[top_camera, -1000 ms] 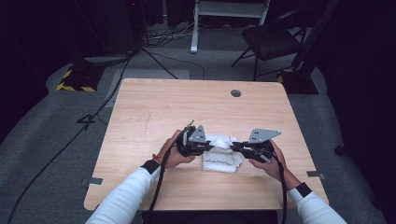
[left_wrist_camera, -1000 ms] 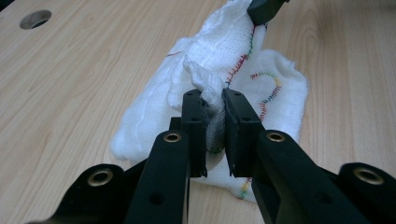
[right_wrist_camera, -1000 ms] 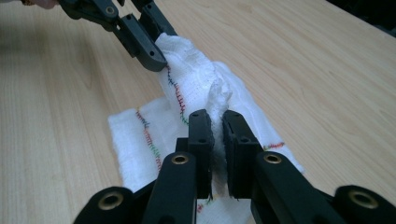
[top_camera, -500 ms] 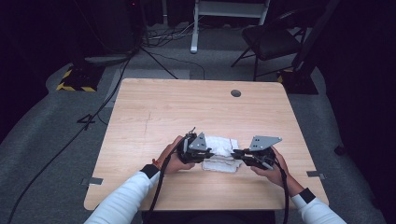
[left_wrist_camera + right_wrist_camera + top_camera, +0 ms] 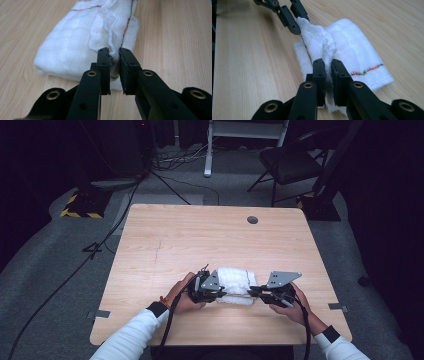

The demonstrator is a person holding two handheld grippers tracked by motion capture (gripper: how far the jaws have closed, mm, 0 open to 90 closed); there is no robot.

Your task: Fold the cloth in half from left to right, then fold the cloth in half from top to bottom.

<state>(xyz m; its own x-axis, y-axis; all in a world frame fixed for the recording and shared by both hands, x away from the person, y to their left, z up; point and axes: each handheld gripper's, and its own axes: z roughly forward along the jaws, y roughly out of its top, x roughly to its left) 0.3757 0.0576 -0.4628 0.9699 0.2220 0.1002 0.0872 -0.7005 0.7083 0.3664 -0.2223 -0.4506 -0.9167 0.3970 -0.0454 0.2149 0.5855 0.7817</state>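
White gauzy cloth [image 5: 235, 285], folded up with a red-green stitched line along it, sits near the front edge of the wooden table [image 5: 200, 240], right between both hands. Left gripper [image 5: 114, 65] has its jaws pinched tight on a ruffled edge of it. Right gripper [image 5: 328, 75] is clamped on the opposite end, probably the same loose layer, though that's hard to make out.

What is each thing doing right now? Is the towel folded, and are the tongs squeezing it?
Towel: folded, lying on the table, top edge pinched at both ends.
Left tongs: shut on the towel's edge.
Right tongs: shut on the towel's edge.
Table: flat, bare wood around the towel.
Chair: standing on the floor behind the table, nobody on it.
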